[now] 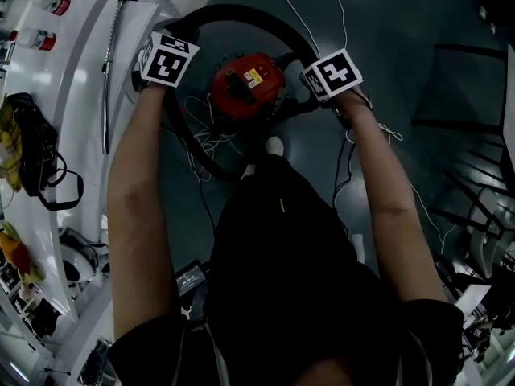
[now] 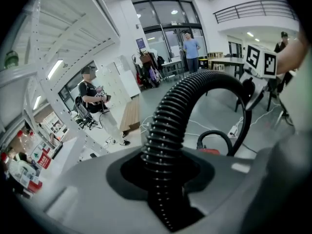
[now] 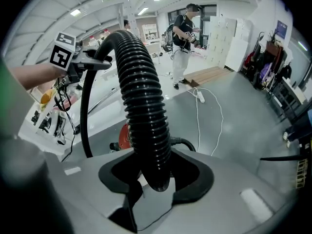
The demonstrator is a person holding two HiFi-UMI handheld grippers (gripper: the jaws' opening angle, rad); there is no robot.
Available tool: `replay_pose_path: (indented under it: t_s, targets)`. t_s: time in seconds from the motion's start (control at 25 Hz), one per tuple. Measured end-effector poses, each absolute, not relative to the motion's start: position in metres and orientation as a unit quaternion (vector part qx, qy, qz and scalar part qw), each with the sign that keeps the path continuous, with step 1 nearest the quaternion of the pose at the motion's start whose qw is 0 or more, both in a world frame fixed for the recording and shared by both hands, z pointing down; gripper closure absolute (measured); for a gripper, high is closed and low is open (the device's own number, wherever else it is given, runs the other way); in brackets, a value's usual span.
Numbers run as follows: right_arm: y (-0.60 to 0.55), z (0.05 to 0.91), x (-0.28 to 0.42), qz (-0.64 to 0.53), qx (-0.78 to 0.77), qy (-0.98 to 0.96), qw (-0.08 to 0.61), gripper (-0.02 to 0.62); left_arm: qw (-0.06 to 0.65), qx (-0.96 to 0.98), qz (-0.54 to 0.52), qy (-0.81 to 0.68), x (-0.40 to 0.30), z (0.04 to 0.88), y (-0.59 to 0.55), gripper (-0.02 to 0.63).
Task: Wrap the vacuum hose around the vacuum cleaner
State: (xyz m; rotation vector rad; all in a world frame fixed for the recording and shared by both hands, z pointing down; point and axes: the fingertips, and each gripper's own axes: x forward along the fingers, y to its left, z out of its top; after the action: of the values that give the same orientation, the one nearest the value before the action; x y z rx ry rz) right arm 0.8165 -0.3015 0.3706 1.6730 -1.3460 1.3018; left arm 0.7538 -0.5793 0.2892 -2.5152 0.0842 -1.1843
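Observation:
The red vacuum cleaner (image 1: 245, 87) stands on the dark floor between my two hands. Its black ribbed hose (image 1: 241, 10) arcs over the far side of it from one gripper to the other. My left gripper (image 1: 161, 71) is to the left of the cleaner, shut on the hose (image 2: 170, 126), which runs up out of its jaws. My right gripper (image 1: 330, 83) is to the right, shut on the hose (image 3: 141, 106) too. A patch of the red body (image 3: 125, 135) shows below the right gripper. The fingertips are hidden under the marker cubes in the head view.
A white workbench (image 1: 80, 135) runs along the left with bottles and a black strap; a metal wand (image 1: 109, 79) lies by it. White cables (image 1: 205, 135) trail on the floor near the cleaner. Dark chair frames (image 1: 475, 175) stand at the right. People stand far off.

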Motion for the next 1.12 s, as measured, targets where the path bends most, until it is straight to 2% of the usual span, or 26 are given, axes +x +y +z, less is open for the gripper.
replay_pose_path:
  t_s: [0.24, 0.56, 0.72, 0.88, 1.04, 1.12]
  targets:
    - [-0.301, 0.392, 0.834, 0.490, 0.627, -0.520, 0.311, 0.413, 0.163, -0.891, -0.423, 0.034, 0.763, 0.312, -0.575, 0.466]
    - [-0.311, 0.422, 0.840, 0.454, 0.649, -0.515, 0.328, 0.403, 0.170, -0.882, -0.439, -0.024, 0.742, 0.337, -0.565, 0.471]
    - [-0.322, 0.432, 0.842, 0.444, 0.651, -0.504, 0.353, 0.240, 0.191, -0.875, -0.441, -0.061, 0.735, 0.347, -0.569, 0.472]
    - [-0.328, 0.438, 0.848, 0.404, 0.671, -0.481, 0.393, 0.182, 0.205, -0.870, -0.441, -0.083, 0.733, 0.356, -0.579, 0.474]
    - [-0.344, 0.420, 0.857, 0.308, 0.723, -0.458, 0.414, 0.183, 0.201, -0.870, -0.439, -0.096, 0.730, 0.363, -0.589, 0.472]
    - [-0.363, 0.399, 0.861, 0.242, 0.749, -0.455, 0.416, 0.223, 0.205, -0.868, -0.438, -0.110, 0.730, 0.366, -0.591, 0.472]
